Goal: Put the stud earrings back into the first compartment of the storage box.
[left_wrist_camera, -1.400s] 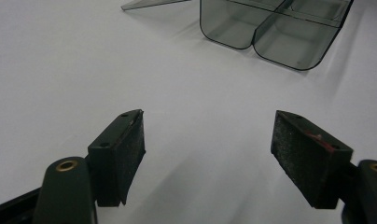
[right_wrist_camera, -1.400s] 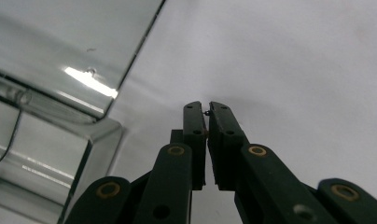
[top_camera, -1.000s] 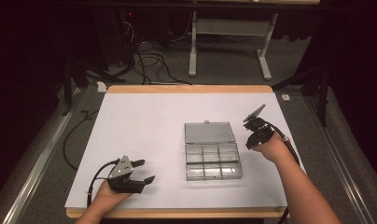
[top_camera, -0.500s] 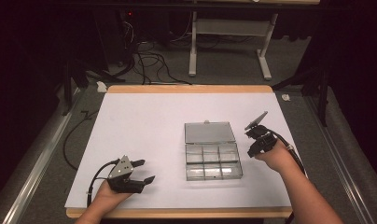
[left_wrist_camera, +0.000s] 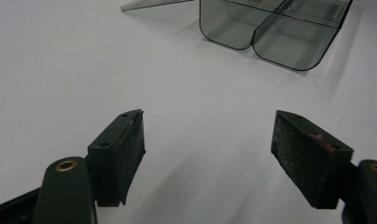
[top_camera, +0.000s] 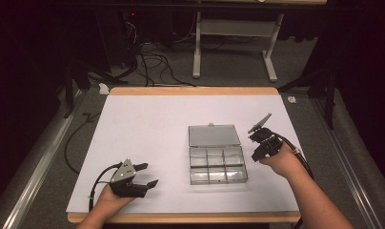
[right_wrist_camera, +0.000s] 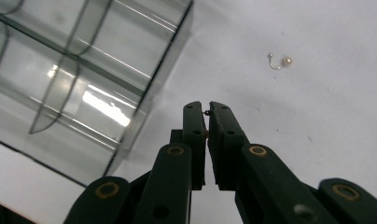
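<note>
A clear plastic compartment box (top_camera: 217, 162) lies open on the white table top (top_camera: 147, 129), its lid (top_camera: 214, 136) flat behind it. Just right of the box, my right gripper (top_camera: 256, 153) points down at the table. In the right gripper view its jaws (right_wrist_camera: 207, 112) are shut on a tiny metal piece, beside the box (right_wrist_camera: 84, 70). A small pearl earring (right_wrist_camera: 279, 60) lies loose on the table beyond them. My left gripper (top_camera: 150, 174) rests at the front left, open with nothing between its jaws (left_wrist_camera: 207, 154), facing the box (left_wrist_camera: 270, 28).
The table's wooden front edge (top_camera: 181, 218) runs just under both hands. Cables (top_camera: 147, 62) and a white stand (top_camera: 233, 47) sit on the floor beyond the table. A metal rail (top_camera: 33, 167) runs along the left side.
My right gripper has come down and back toward the person along the box's right side. The left gripper has stayed put.
</note>
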Action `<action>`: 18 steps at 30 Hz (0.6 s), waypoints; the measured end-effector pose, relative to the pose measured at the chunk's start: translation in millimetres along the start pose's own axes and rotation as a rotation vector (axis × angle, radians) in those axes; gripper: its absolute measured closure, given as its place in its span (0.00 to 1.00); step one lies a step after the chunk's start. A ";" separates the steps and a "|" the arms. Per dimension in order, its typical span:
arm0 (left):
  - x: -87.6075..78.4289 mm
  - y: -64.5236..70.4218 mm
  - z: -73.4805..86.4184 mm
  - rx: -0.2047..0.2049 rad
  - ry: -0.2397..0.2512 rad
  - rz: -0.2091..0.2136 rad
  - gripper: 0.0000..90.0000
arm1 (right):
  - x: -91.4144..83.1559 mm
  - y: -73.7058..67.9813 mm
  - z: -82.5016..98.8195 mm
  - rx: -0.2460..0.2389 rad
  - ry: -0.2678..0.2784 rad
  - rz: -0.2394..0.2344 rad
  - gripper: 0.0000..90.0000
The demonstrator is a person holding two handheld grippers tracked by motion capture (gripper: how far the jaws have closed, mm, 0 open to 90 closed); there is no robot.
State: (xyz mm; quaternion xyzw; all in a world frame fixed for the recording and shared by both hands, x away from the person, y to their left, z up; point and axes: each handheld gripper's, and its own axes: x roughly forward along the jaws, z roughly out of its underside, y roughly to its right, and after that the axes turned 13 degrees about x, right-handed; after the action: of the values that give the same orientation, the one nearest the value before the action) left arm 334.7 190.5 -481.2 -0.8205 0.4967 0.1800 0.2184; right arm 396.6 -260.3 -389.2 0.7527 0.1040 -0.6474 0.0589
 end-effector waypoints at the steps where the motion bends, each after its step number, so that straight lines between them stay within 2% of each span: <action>1: 0.0 0.0 0.0 0.000 0.000 0.000 0.29 | -2.0 -3.0 -0.7 0.009 -0.003 -0.004 0.96; 4: 0.0 0.1 0.0 0.001 0.001 0.001 0.29 | -6.1 -10.3 -4.1 -0.023 0.004 -0.011 0.96; 6: -0.1 0.2 0.0 0.001 0.002 0.001 0.29 | -8.2 -17.2 -6.5 -0.025 0.002 -0.016 0.96; 8: -0.1 0.2 0.0 0.002 0.002 0.001 0.29 | -9.3 -22.6 -9.8 -0.057 0.007 -0.020 0.96; 11: -0.1 0.3 0.0 0.001 0.003 0.002 0.29 | -9.9 -28.8 -12.7 -0.066 0.009 -0.025 0.96; 15: -0.2 0.3 0.0 0.003 0.003 0.002 0.29 | -8.9 -42.7 -20.2 -0.103 0.002 -0.028 0.96; 18: -0.2 0.3 0.0 0.003 0.003 0.003 0.29 | -6.9 -51.3 -23.5 -0.105 -0.005 -0.031 0.96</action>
State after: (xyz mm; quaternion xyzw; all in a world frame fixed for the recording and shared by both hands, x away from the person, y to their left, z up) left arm 334.3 190.5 -481.2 -0.8197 0.4986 0.1781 0.2187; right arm 406.3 -205.7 -376.4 0.7452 0.1493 -0.6438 0.0887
